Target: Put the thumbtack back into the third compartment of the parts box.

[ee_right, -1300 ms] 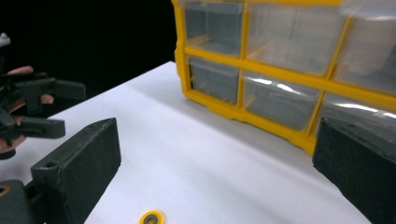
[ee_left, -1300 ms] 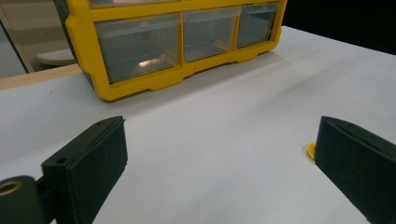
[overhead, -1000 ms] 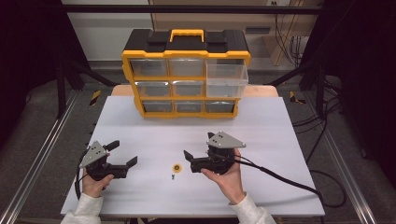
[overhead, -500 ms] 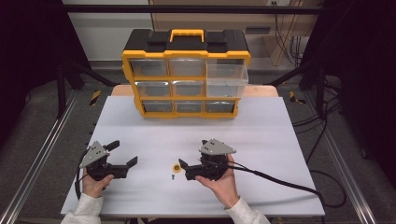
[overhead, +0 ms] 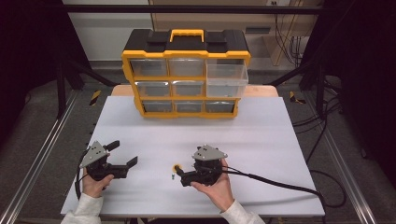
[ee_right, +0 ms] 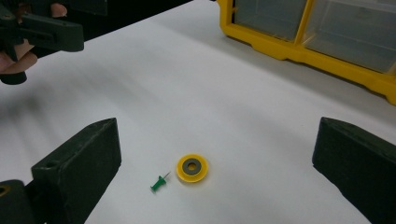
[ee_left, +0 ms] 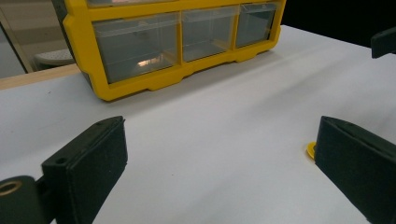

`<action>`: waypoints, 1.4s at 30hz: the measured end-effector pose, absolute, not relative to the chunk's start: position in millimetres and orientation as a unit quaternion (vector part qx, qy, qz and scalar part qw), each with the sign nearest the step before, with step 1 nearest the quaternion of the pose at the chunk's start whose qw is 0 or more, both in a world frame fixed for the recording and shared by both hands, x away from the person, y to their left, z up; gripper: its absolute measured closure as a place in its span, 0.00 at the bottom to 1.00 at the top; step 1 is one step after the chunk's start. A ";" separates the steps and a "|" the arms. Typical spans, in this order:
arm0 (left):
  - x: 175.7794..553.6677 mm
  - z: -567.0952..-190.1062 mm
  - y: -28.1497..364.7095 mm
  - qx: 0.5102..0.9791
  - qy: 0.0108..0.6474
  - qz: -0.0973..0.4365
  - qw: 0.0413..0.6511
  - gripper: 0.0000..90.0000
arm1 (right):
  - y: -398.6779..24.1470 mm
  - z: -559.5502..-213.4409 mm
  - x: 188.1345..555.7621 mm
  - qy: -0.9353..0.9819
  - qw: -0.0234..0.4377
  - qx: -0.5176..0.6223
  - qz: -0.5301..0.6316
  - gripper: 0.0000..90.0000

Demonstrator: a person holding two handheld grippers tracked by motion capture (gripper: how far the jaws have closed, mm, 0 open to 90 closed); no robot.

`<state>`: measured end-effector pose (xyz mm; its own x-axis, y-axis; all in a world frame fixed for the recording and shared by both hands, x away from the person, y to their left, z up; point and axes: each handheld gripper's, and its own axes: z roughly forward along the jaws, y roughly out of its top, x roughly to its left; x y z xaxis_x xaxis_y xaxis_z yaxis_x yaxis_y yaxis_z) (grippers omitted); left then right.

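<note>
A small yellow disc (overhead: 177, 167) with a grey centre (ee_right: 192, 168) lies on the white table, and a green pushpin (overhead: 172, 177) (ee_right: 159, 184) lies just beside it. My right gripper (overhead: 183, 171) is open right next to them and points left. In the right gripper view its jaws (ee_right: 217, 140) stand wide apart, with the disc and pin on the table between and ahead of them. My left gripper (overhead: 123, 153) is open and empty at the front left, aimed right. The disc's edge (ee_left: 311, 150) peeks out beside its right jaw.
A yellow and black drawer organizer (overhead: 186, 74) stands at the back of the table (overhead: 280, 140), its upper right clear drawer (overhead: 227, 79) pulled out. The right gripper's cable (overhead: 280, 183) trails off to the right. Metal rails flank the table.
My right gripper has moved left and toward the front edge, closing in on the yellow disc and pin. The left gripper has stayed put.
</note>
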<state>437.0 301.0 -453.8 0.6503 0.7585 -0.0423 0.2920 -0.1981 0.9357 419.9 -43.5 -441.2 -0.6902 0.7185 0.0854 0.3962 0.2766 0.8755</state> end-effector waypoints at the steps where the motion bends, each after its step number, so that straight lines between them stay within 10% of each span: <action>1: 437.0 -453.8 301.0 0.741 0.354 0.222 0.525 0.03 | -42.5 -442.7 419.6 0.783 0.165 0.357 0.483 0.02; 25: 436.8 -453.4 301.8 0.740 0.355 0.223 0.525 0.03 | -5.7 -474.4 414.5 0.825 0.147 0.332 0.433 0.09; 42: 436.9 -453.7 301.6 0.741 0.356 0.223 0.525 0.03 | 1.2 -488.8 412.2 0.835 0.132 0.336 0.416 0.48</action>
